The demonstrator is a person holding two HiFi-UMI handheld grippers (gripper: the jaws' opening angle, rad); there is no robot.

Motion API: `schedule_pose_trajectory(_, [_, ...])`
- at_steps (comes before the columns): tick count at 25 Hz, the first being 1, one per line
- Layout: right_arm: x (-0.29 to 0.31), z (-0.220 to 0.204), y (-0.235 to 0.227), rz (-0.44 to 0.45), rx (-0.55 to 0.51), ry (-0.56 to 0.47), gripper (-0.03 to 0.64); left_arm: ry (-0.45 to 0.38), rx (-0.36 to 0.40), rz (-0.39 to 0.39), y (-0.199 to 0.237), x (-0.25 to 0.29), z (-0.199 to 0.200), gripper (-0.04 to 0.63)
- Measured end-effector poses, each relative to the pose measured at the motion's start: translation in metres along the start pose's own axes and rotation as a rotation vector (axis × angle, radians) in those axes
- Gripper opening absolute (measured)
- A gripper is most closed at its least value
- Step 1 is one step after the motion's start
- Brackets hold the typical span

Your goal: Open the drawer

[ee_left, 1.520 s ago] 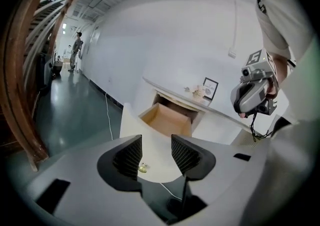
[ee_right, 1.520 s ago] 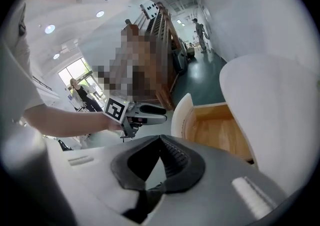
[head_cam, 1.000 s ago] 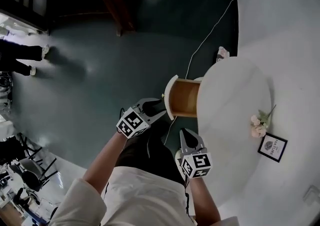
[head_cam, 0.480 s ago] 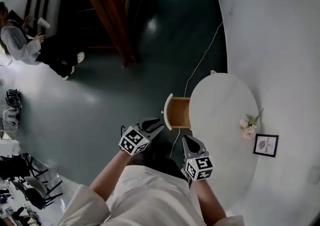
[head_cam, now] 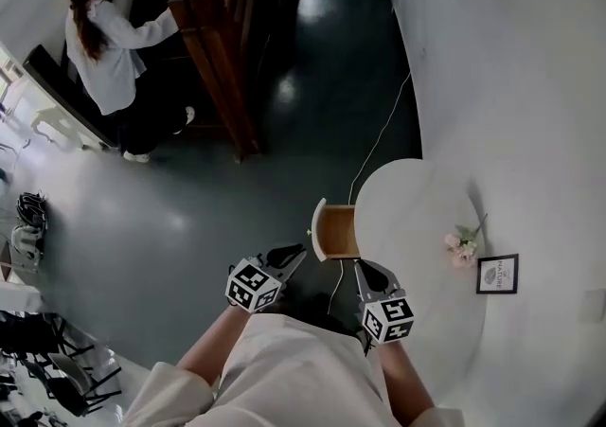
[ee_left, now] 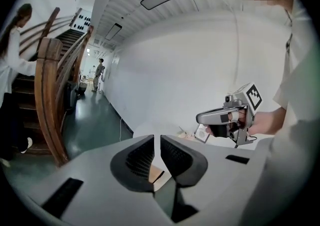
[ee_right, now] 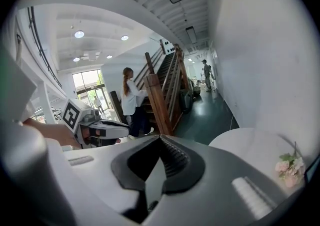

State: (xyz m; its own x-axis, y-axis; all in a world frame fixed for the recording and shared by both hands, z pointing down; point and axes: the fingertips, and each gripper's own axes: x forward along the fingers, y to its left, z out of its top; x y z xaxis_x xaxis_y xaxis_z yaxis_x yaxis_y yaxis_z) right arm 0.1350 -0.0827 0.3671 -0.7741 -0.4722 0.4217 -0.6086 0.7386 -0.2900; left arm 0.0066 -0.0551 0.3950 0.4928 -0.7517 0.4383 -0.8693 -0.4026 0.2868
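Observation:
The wooden drawer [head_cam: 341, 231] stands pulled out from the side of the round white table [head_cam: 417, 217], its white front panel [head_cam: 320, 229] facing the floor side. My left gripper [head_cam: 295, 251] hangs just below-left of the drawer front, apart from it. Its jaws have just been closing; in the left gripper view the left gripper [ee_left: 159, 137] shows only a narrow slit, with nothing between. My right gripper [head_cam: 360, 265] is below the drawer at the table's edge. The right gripper view shows the right gripper [ee_right: 160, 138] with its tips meeting, holding nothing.
A person in a white top [head_cam: 109, 46] stands by a wooden staircase [head_cam: 222, 46] at the far left. A cable [head_cam: 379, 141] runs over the dark floor to the table. Flowers [head_cam: 461, 245] and a small framed picture [head_cam: 497, 274] lie on the table by the white wall.
Both grippers have risen and drawn back from the drawer front, which now looks smaller and farther below. The left jaws have narrowed. The drawer stays pulled out.

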Motion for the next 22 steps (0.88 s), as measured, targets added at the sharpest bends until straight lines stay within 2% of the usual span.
schedule_pose_trajectory(11, [-0.012,0.04,0.015,-0.096,-0.023,-0.095,0.011,-0.037,0.066,-0.03,0.009,-0.037,0.041,0.008])
schedule_pose_trajectory(22, [-0.024,0.067,0.026,-0.181,-0.068,-0.172,0.011,-0.066,0.111,-0.089,0.021,-0.06,0.074,0.008])
